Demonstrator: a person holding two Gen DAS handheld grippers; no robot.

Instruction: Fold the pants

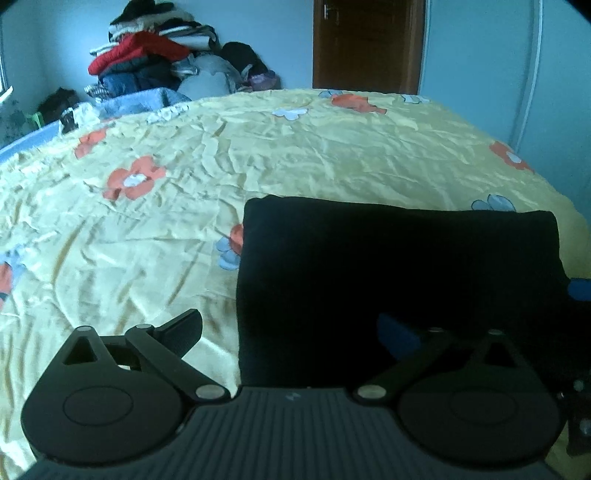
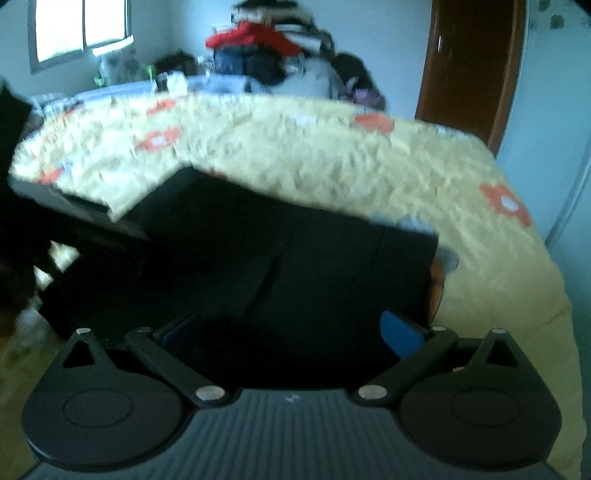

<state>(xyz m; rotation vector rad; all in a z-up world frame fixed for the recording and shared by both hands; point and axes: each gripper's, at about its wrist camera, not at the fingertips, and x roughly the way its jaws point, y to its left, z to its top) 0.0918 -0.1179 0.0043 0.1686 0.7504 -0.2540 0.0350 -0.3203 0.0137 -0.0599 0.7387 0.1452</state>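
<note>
The black pants (image 1: pixel 399 280) lie folded into a thick rectangle on the yellow flowered bedsheet (image 1: pixel 155 240). My left gripper (image 1: pixel 291 328) is open wide just above the pants' near left corner. Its left finger (image 1: pixel 181 328) is over bare sheet and its blue-padded right finger (image 1: pixel 399 336) is over the cloth. The right wrist view is blurred by motion. There the pants (image 2: pixel 295 266) fill the middle, and my right gripper (image 2: pixel 290 332) is open above their near edge with nothing pinched between its fingers.
A heap of clothes (image 1: pixel 155 55) rises past the far left corner of the bed, beside a brown door (image 1: pixel 365 44). The bed's right edge (image 2: pixel 554 295) drops off near the pants. A window (image 2: pixel 81 29) is at the far left.
</note>
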